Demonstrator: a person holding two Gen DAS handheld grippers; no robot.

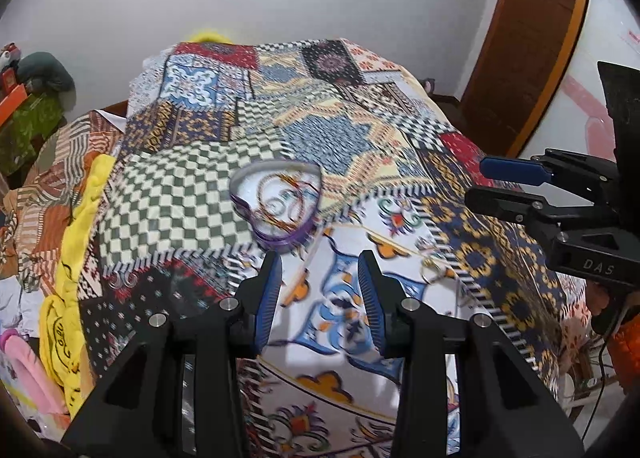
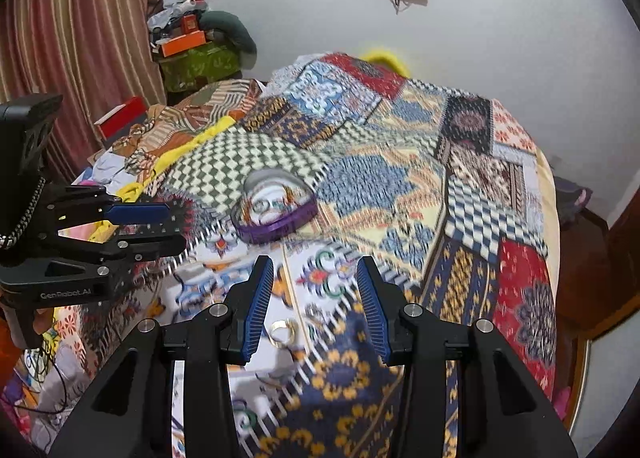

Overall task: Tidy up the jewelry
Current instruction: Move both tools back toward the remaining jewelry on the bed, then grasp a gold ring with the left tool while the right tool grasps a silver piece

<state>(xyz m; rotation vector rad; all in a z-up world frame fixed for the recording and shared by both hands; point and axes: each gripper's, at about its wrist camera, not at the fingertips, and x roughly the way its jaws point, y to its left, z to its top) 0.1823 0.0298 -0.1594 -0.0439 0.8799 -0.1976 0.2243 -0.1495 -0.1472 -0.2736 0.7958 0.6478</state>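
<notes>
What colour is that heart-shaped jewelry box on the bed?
The heart-shaped box is purple around its wall, best seen from the right wrist camera.

On the bed (image 1: pixel 400 146) the heart-shaped box (image 1: pixel 276 202) lies just ahead of the left tongs (image 1: pixel 320 298), bangles inside it. A ring (image 2: pixel 283 332) lies between the right tongs (image 2: pixel 316 306) fingers (near the left one). Right tongs stand right of left.

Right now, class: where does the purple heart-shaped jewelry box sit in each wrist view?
Left wrist: purple heart-shaped jewelry box centre, just beyond the left fingertip.
Right wrist: box centre-left, beyond the fingertips.
Shared landmark: green-and-white checkered patch beside it.
</notes>
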